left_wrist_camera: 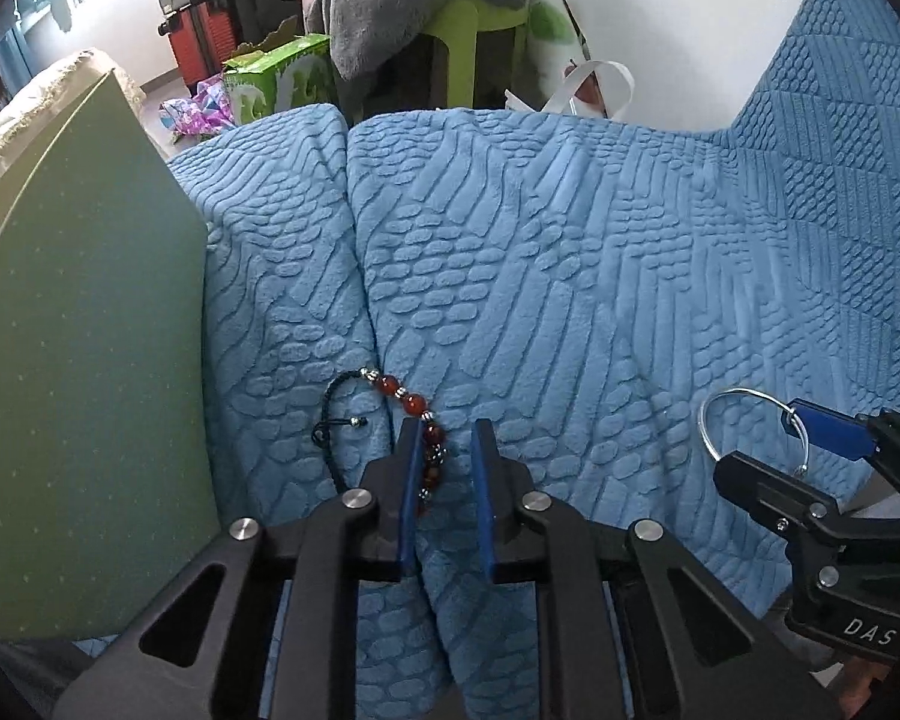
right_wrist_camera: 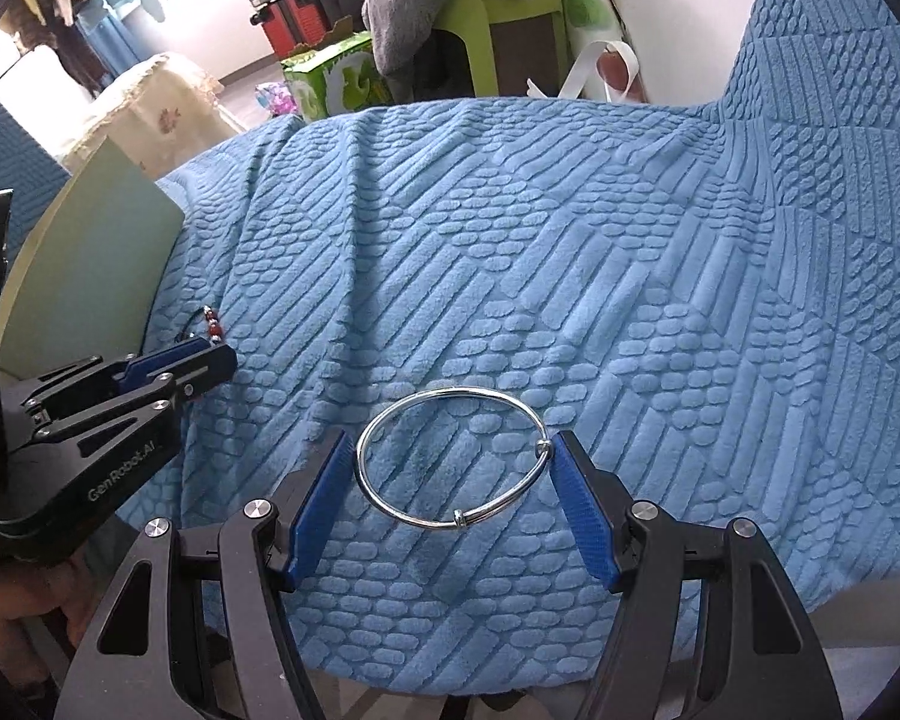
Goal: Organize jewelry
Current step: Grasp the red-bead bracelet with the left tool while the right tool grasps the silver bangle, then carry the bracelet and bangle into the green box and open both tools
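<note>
Hand-held gripper at left, tilted steeply down over a blue textured cover, has its jaws drawn narrow around one end of a red-beaded bracelet: the beads lie against the left pad, the right pad stands clear with a fold of cloth between, so the pinch is not yet made. The bracelet's black cord loops loose on the fabric toward a pale green board that stands just beside it. At right, a second hand-held gripper brackets a silver bangle with jaws held wide; the right pad touches the ring at its small clasp, while whether the left pad touches it cannot be told.

Two risks stand out. The left jaws could gather the plush cover with the beads, so a lift would drag fabric or let the strand slip out, and its trailing cord could snag in the seam of the cover. The bangle, thin and smooth, is caught only across its width; pads pressing off-centre, or on the clasp alone, could make it pivot or spring free.
</note>
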